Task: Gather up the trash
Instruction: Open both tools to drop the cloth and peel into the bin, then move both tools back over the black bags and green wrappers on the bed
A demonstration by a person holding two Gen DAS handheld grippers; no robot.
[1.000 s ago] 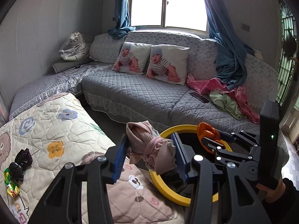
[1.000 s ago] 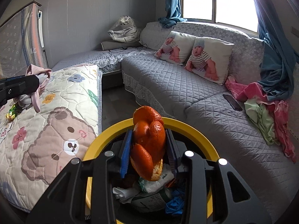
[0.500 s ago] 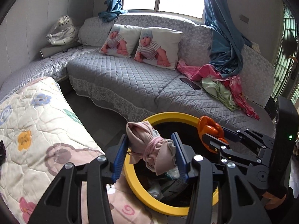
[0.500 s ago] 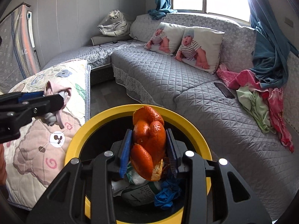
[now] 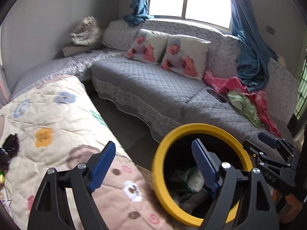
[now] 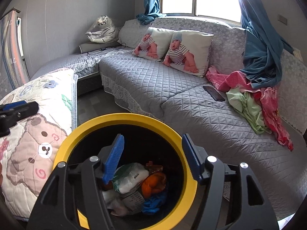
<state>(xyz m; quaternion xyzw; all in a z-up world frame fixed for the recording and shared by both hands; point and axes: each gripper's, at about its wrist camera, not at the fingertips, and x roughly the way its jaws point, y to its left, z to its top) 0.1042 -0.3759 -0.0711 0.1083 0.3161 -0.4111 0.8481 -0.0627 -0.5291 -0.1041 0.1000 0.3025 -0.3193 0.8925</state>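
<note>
Blue-padded jaws of the left gripper (image 5: 153,164) stand wide apart in the left wrist view, having just been opening, with nothing between them. Below and to the right sits the trash bin (image 5: 159,174), black inside with a yellow rim, beside the quilted cover (image 5: 57,118) printed with flowers and a bear. White and grey scraps lie in the bin's bottom, too blurred to sort. At the right edge the right gripper (image 5: 268,149) reaches toward the bin, and raised letters on its black body read "D.A.S". Behind, a grey sofa (image 5: 153,88) carries two baby-print cushions (image 5: 168,53), pink and green clothes (image 5: 243,94) and a dark phone (image 5: 217,95).

From the right wrist view, the right gripper (image 6: 153,157) hangs over the bin (image 6: 63,149), its jaws likewise released after just opening, empty. Orange peel (image 6: 153,184) lies inside the bin among a white packet (image 6: 130,178) with small print too fine to read, a printed wrapper (image 6: 134,198) whose text is illegible, and something blue (image 6: 153,203). One finger of the left gripper (image 6: 17,107) shows at the left edge above the bear quilt (image 6: 34,143). A toy tiger (image 6: 104,30) sits in the far corner.
</note>
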